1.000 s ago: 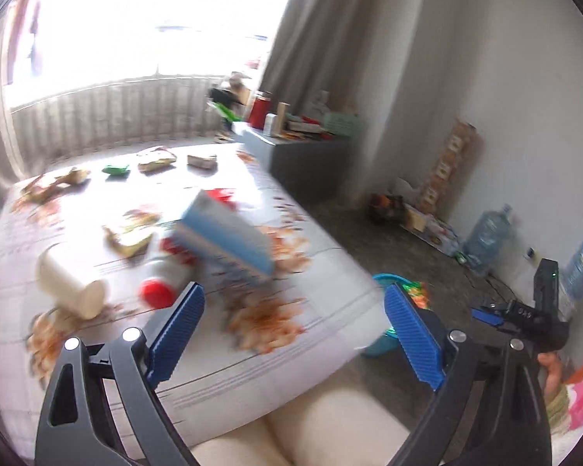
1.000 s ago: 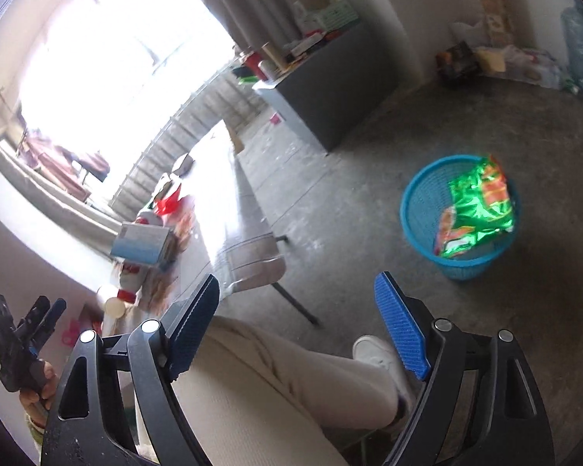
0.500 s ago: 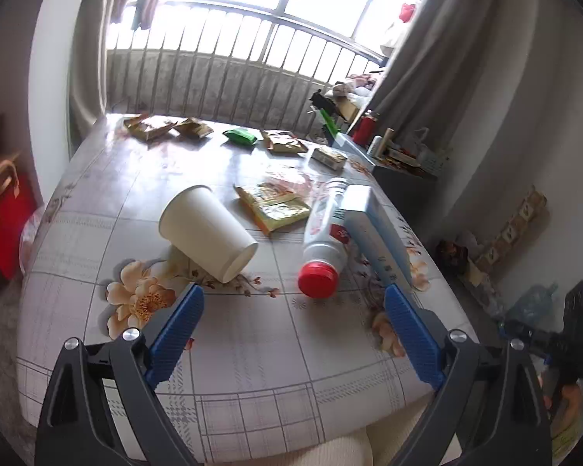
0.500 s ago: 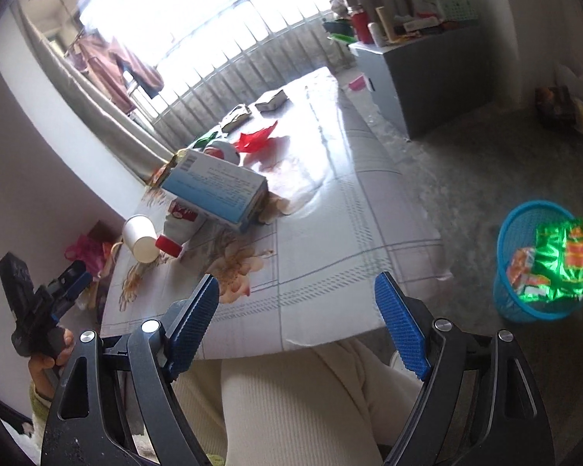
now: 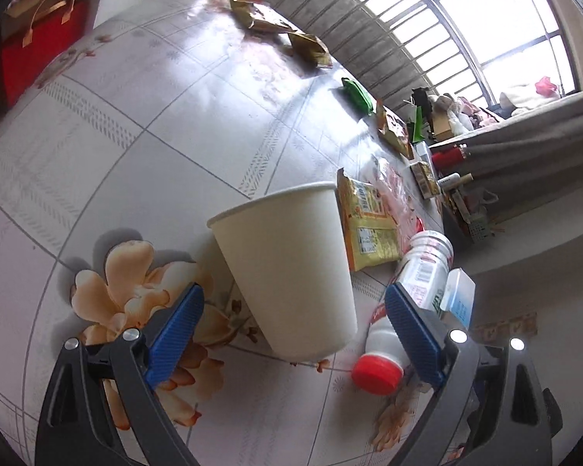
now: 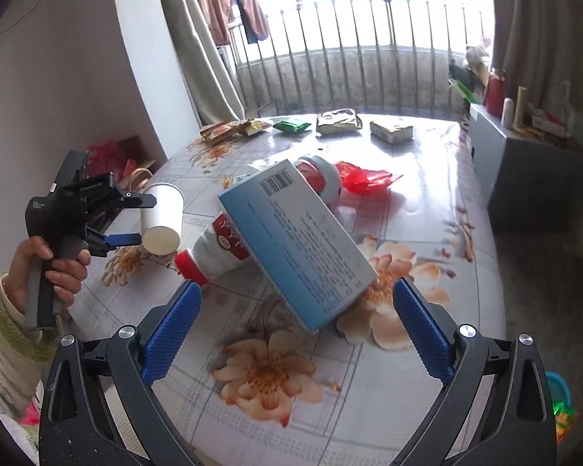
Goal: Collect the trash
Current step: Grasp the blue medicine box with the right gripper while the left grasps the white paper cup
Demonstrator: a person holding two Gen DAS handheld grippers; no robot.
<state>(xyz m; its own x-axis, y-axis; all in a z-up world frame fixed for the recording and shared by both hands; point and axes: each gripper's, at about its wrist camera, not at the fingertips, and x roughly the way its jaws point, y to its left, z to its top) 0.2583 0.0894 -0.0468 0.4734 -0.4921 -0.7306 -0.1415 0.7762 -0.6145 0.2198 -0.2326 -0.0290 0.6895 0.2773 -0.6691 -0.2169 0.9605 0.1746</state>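
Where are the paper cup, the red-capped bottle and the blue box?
paper cup (image 5: 287, 264), left wrist view, on its side wall.
red-capped bottle (image 6: 223, 250), right wrist view, on its shoulder near the cap.
blue box (image 6: 297, 242), right wrist view, on its printed top face.

Probably a home, floral-clothed table, curtains, balcony laundry

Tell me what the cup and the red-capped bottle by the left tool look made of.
Cup: likely paper, matte cream wall with a thin rolled rim. Bottle: probably plastic, smooth white body with printed label and glossy red cap.
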